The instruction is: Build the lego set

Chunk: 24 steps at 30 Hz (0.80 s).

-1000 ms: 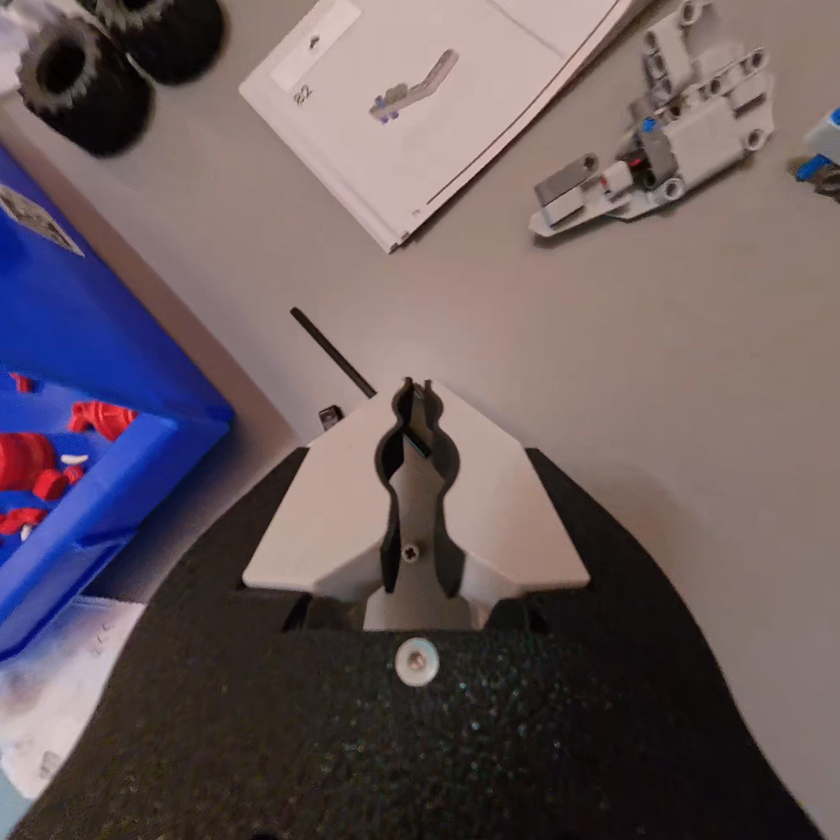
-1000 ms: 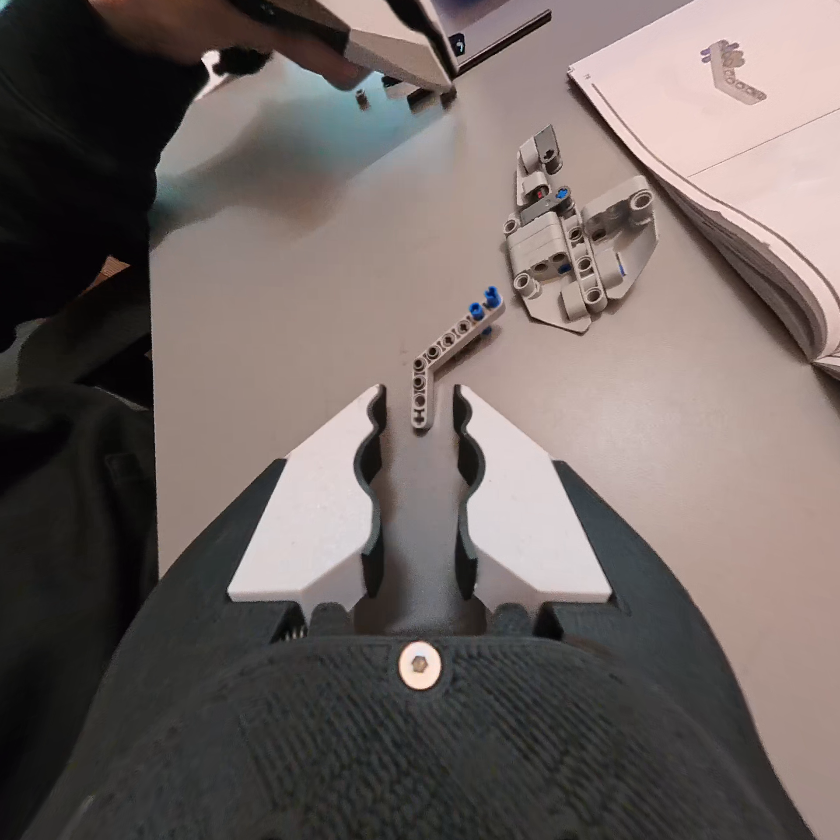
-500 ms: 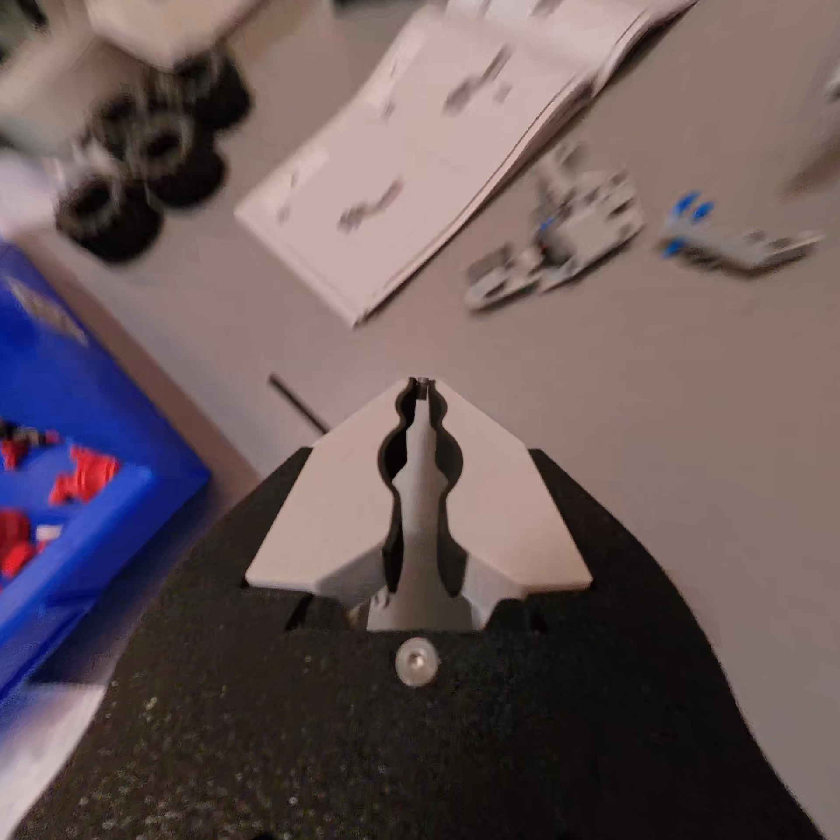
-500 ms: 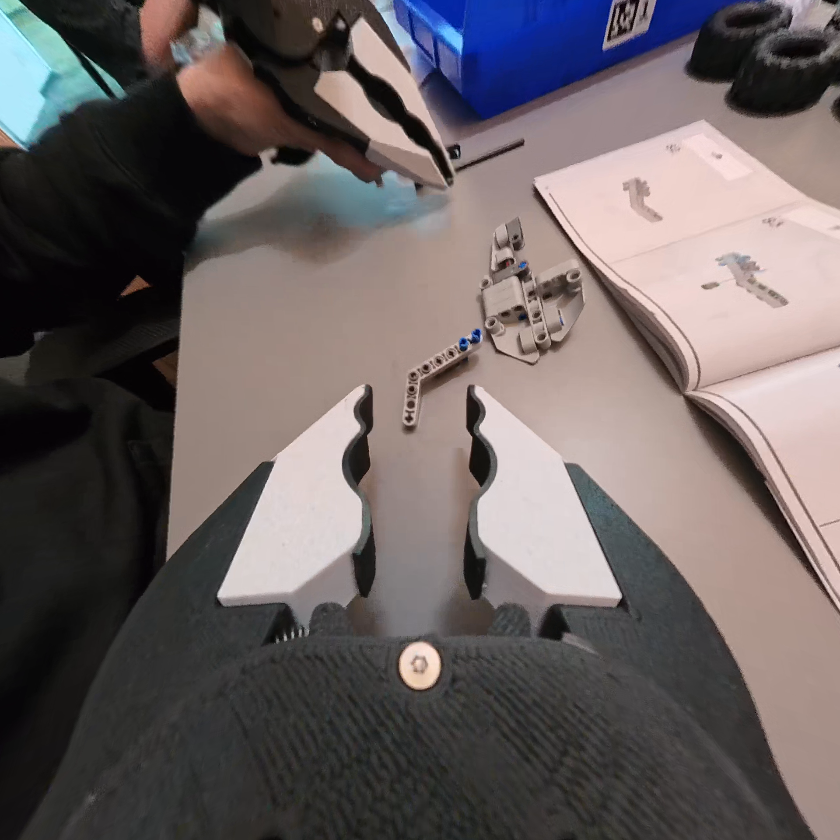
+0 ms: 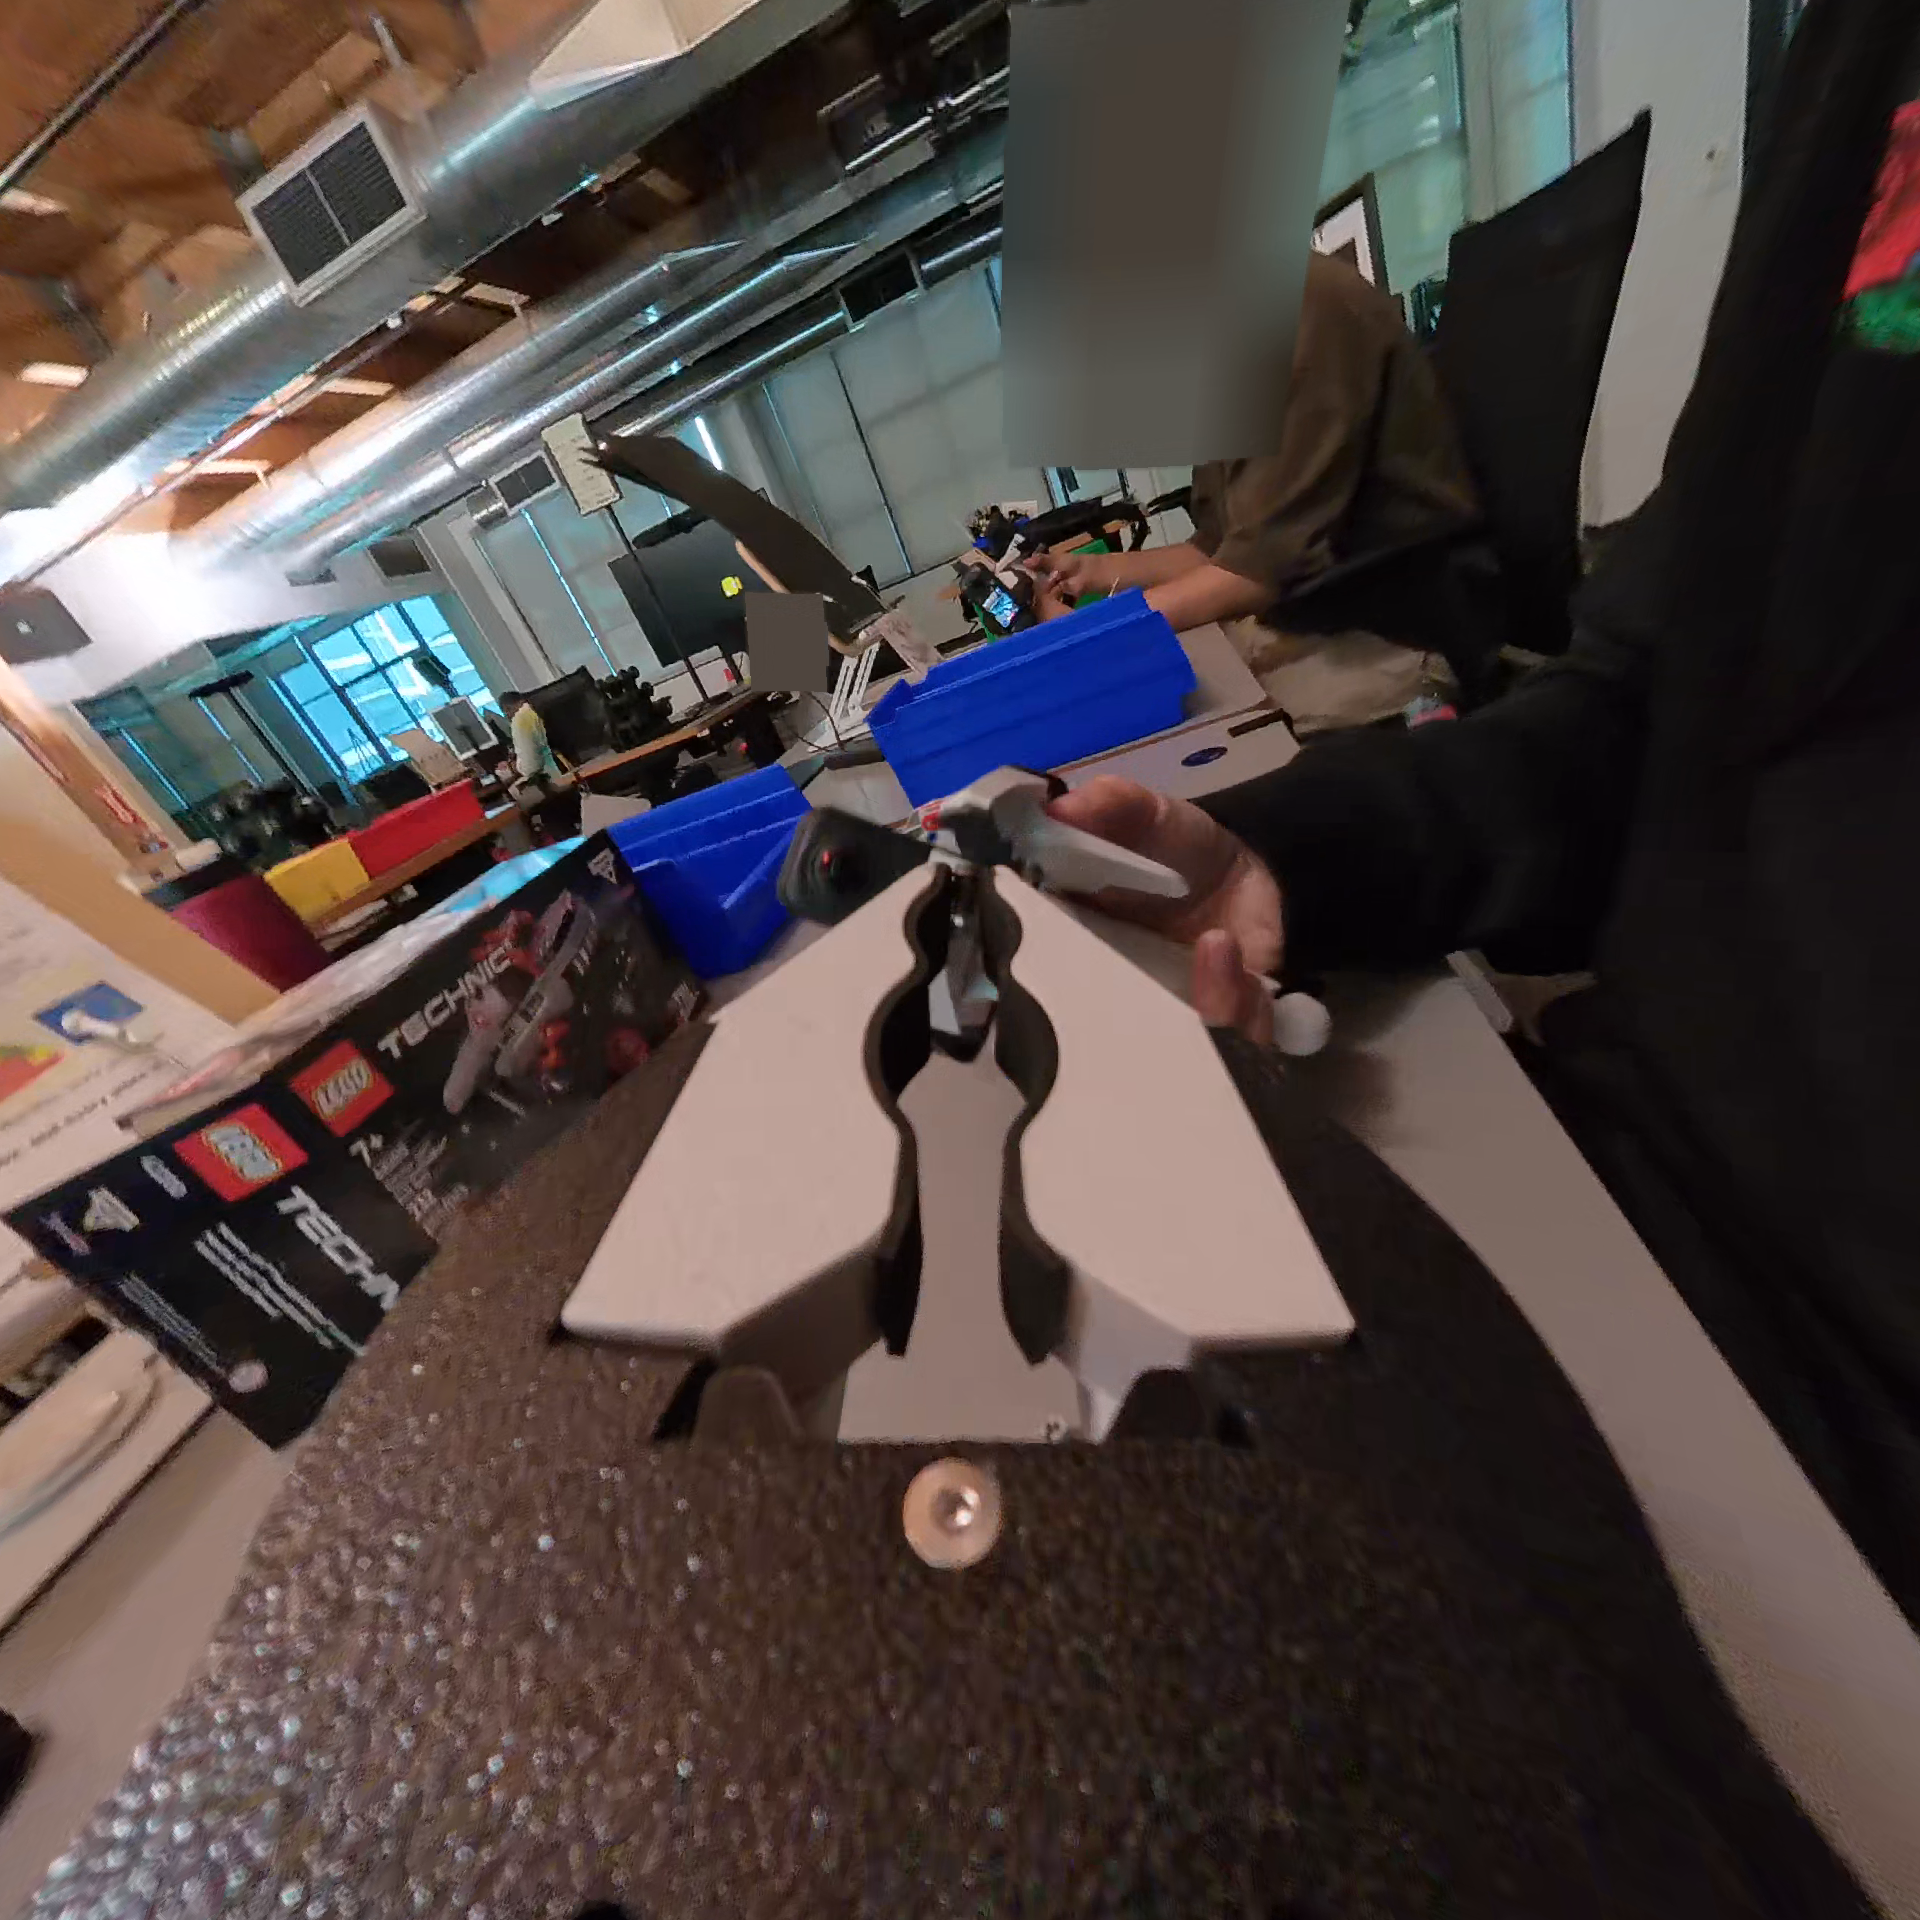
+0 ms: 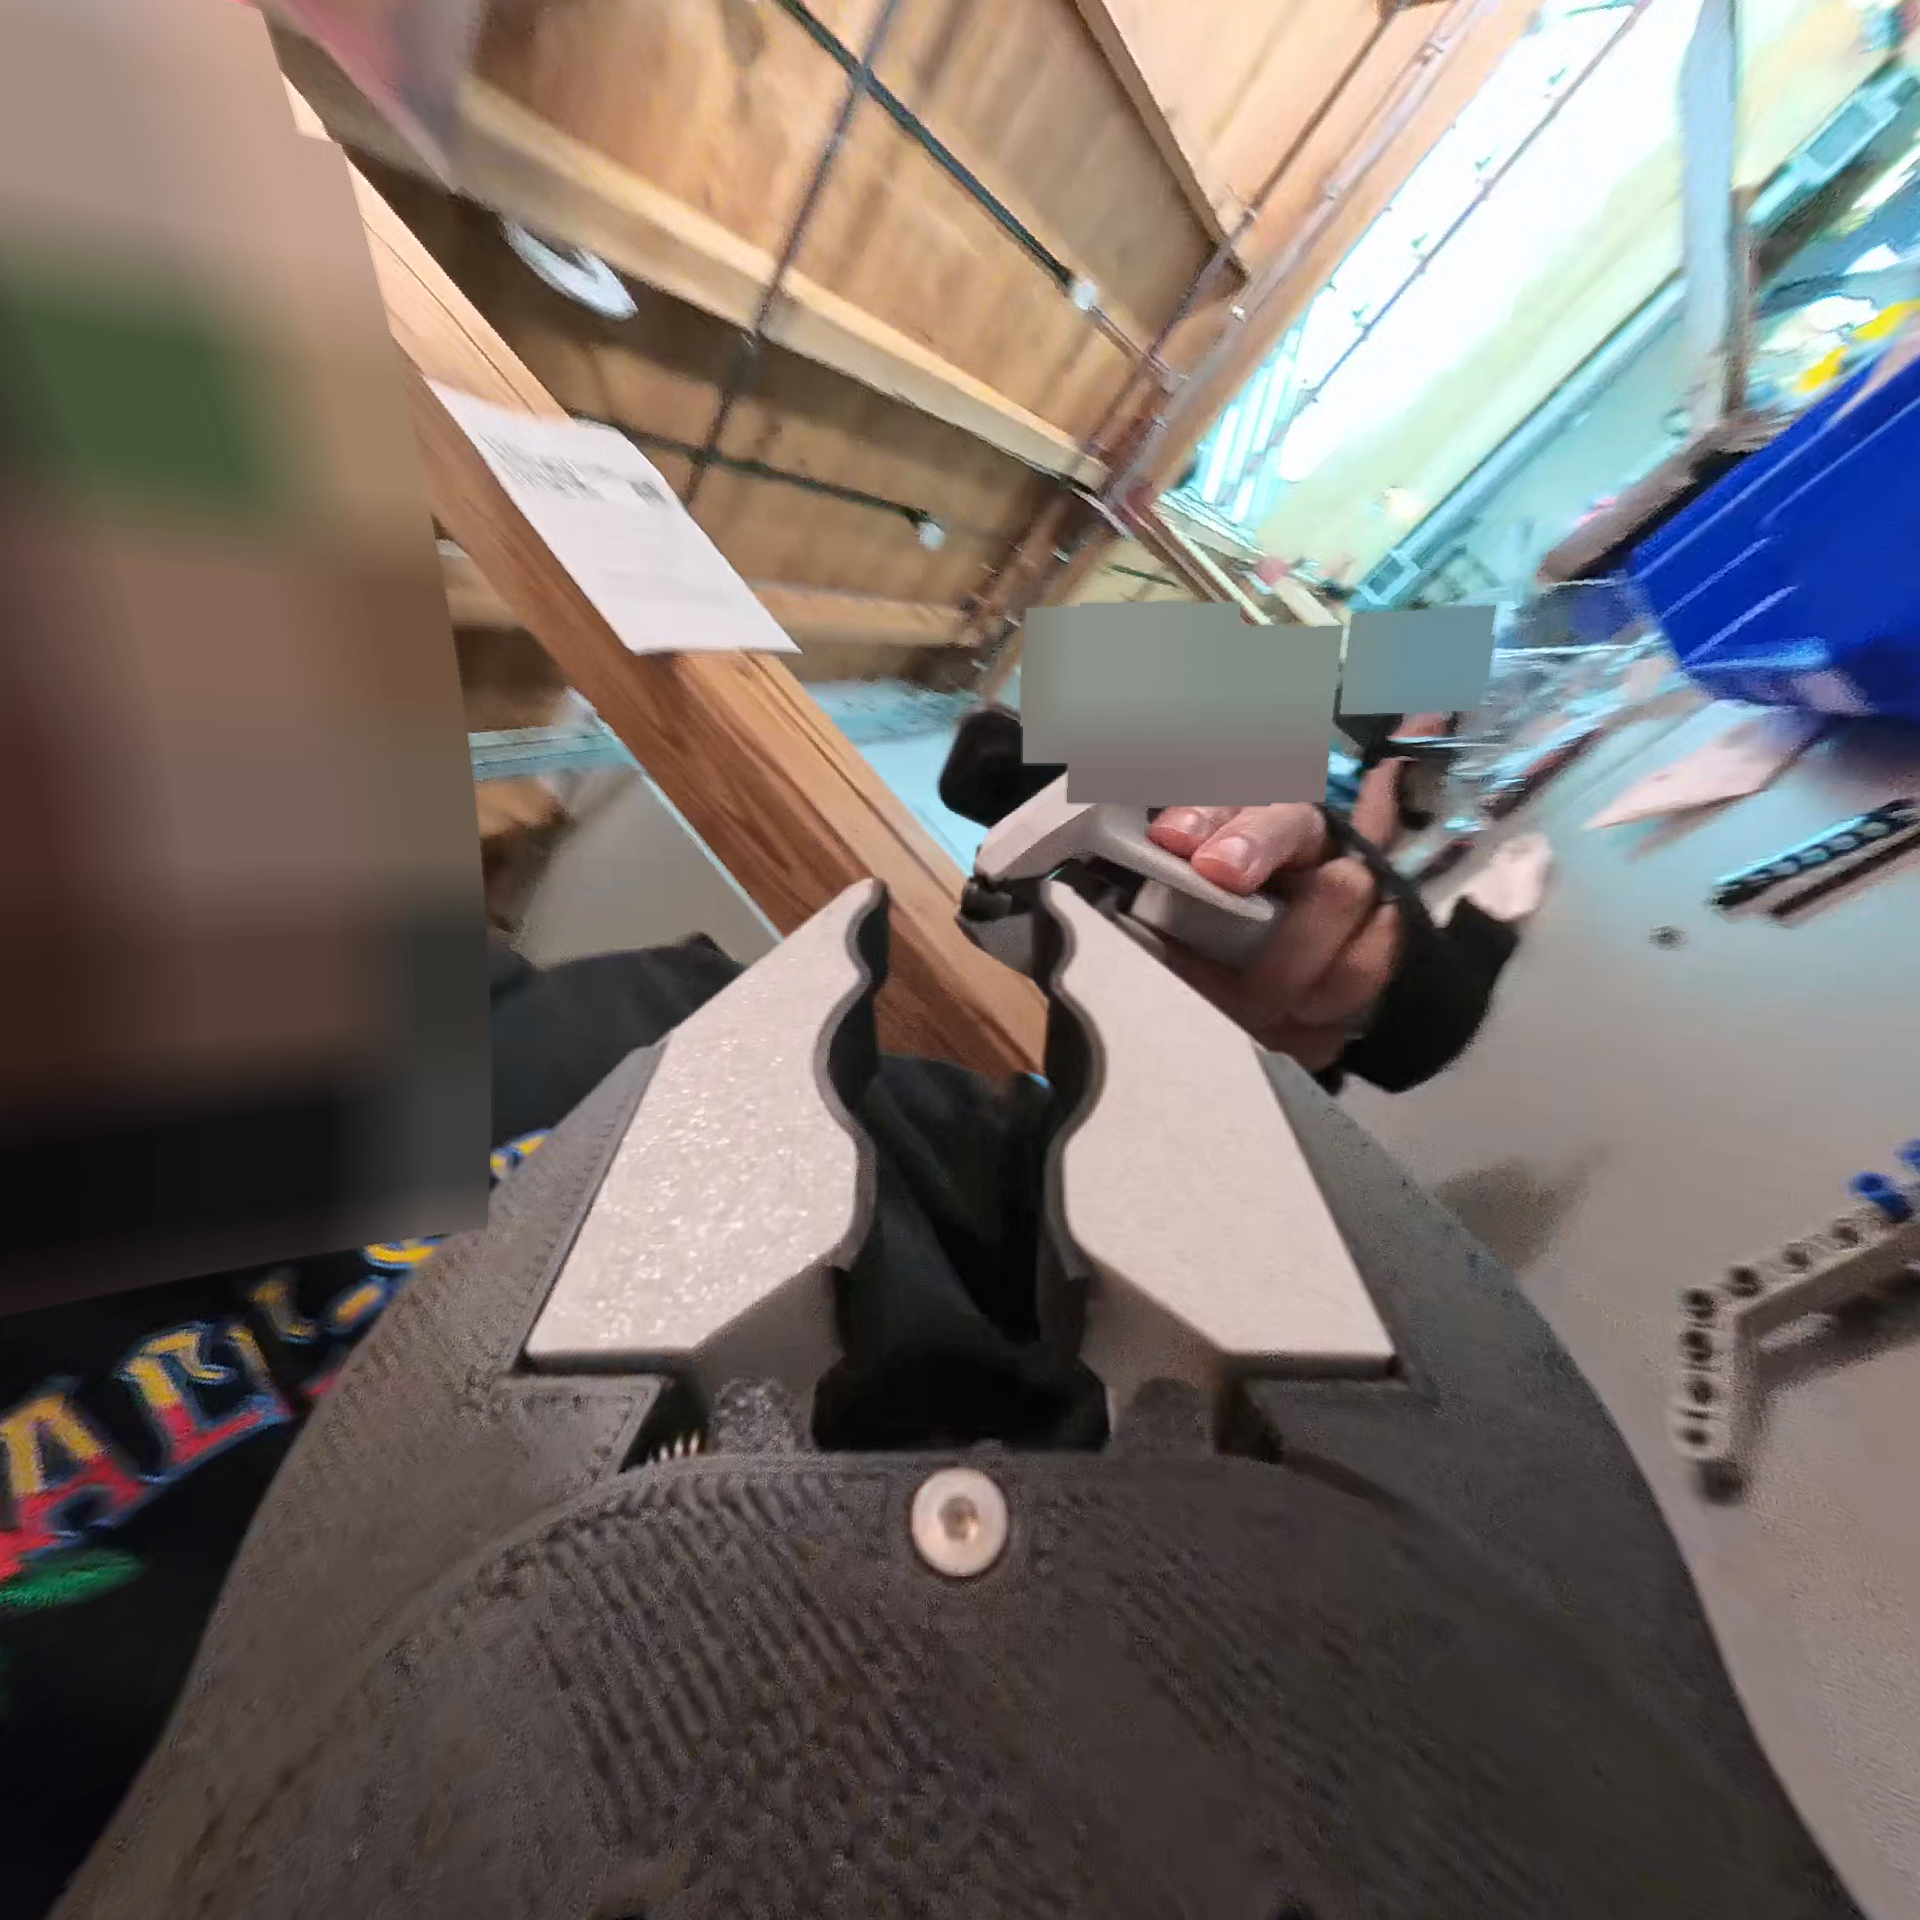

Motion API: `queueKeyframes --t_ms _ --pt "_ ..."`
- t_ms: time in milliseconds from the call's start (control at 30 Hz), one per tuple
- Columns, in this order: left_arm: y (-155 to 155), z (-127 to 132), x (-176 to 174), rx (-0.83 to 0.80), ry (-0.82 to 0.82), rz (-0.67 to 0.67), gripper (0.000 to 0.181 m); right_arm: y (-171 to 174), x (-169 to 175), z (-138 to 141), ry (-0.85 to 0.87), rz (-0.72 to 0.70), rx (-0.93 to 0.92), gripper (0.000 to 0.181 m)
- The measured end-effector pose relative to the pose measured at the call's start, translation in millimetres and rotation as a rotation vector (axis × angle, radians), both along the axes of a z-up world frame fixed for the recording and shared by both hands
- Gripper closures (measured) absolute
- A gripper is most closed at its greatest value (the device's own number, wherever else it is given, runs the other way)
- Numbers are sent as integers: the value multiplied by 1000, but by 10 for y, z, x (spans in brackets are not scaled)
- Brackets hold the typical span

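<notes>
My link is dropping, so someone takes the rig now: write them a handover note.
Left gripper: jaws nearly closed, held in the air; any small part between the tips can't be made out.
Right gripper: jaws open, empty, facing the left one.
Bent grey beam lies on the table, blue pins already in one end.
Left to do: likely fetch the beam and go on building.

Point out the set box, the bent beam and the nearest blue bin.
Set box (image 5: 343, 1132), left wrist view, on its dark front face.
Bent beam (image 6: 1756, 1299), right wrist view, near its elbow, on the table.
Blue bin (image 5: 707, 883), left wrist view, on its front wall.
</notes>
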<state>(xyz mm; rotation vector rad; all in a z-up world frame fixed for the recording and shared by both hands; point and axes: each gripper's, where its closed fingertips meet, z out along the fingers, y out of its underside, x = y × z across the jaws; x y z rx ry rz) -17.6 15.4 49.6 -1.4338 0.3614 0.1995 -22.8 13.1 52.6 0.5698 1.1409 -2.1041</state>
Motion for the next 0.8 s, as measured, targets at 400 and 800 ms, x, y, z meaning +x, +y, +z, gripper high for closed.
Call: queueKeyframes --t_ms 400,800 --pt "118 -68 6 -124 212 36 179 31 47 -56 -102 74 -61 173" --pt "62 -253 -312 -329 555 447 181 -15 -237 -239 154 -383 440 173"
